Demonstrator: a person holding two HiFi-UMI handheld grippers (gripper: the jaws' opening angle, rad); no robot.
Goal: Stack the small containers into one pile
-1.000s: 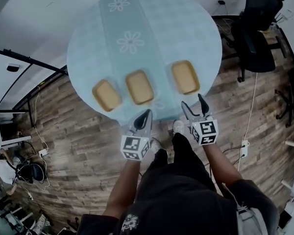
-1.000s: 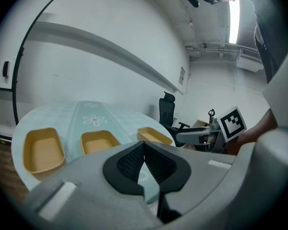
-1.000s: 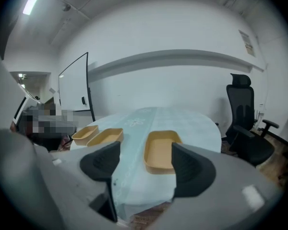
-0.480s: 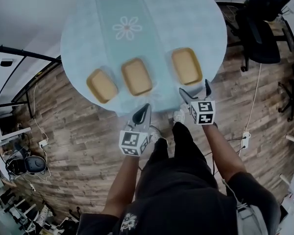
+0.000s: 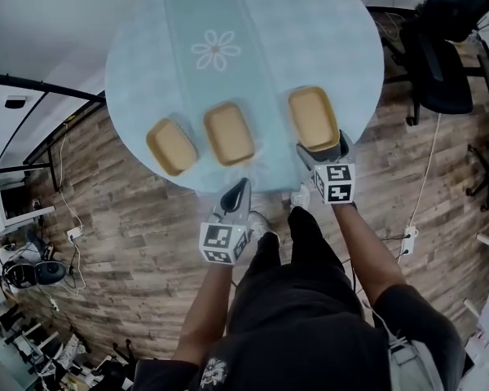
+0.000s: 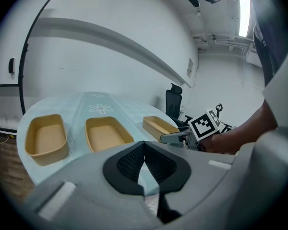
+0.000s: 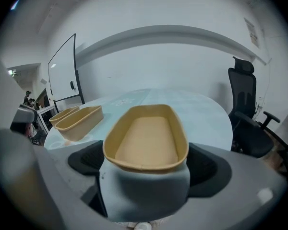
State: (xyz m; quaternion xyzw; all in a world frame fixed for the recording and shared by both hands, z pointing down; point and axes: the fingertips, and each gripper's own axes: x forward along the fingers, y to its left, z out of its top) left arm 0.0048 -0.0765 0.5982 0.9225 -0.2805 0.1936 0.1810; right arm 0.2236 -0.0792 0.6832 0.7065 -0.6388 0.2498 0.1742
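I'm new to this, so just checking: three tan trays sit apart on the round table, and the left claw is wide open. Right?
Not quite. The left claw is shut, its jaws together with nothing between them, as the left gripper view shows. The rest holds: the left tray, middle tray and right tray sit apart on the round table.

No legible text; possible wall sign [image 6: 189, 67] unreadable
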